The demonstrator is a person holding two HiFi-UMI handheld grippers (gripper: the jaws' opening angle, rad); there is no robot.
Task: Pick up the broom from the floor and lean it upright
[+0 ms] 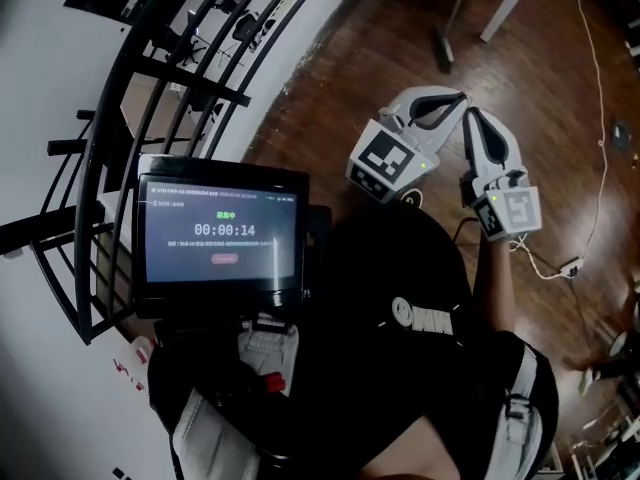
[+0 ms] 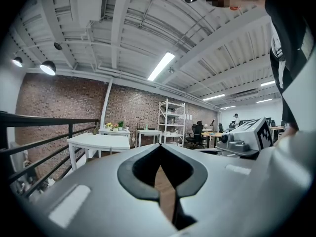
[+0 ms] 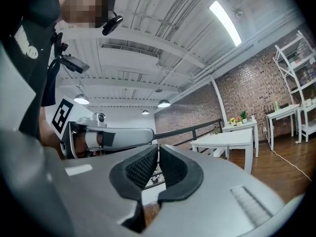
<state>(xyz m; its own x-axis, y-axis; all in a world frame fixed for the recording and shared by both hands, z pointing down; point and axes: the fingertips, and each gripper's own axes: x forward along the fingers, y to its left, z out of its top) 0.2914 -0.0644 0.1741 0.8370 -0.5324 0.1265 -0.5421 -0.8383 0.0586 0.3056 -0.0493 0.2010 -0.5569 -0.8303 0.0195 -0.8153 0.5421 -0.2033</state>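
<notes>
Both grippers are clenched shut and empty: the left gripper (image 1: 455,100) and the right gripper (image 1: 472,118) hover side by side above the wood floor (image 1: 340,98), with the broom (image 1: 443,53) beyond them.

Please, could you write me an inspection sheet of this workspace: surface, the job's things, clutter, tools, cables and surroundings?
Surface: dark wooden floor.
Job's things: thin pole with dark head beside a white table leg, possibly the broom; not held.
Clutter: unclear small things at the floor's right edge.
Tools: left tool and right tool both shut, empty.
Cables: white cable runs over the floor to a power strip.
Surroundings: black railing, brick wall, white table.
</notes>
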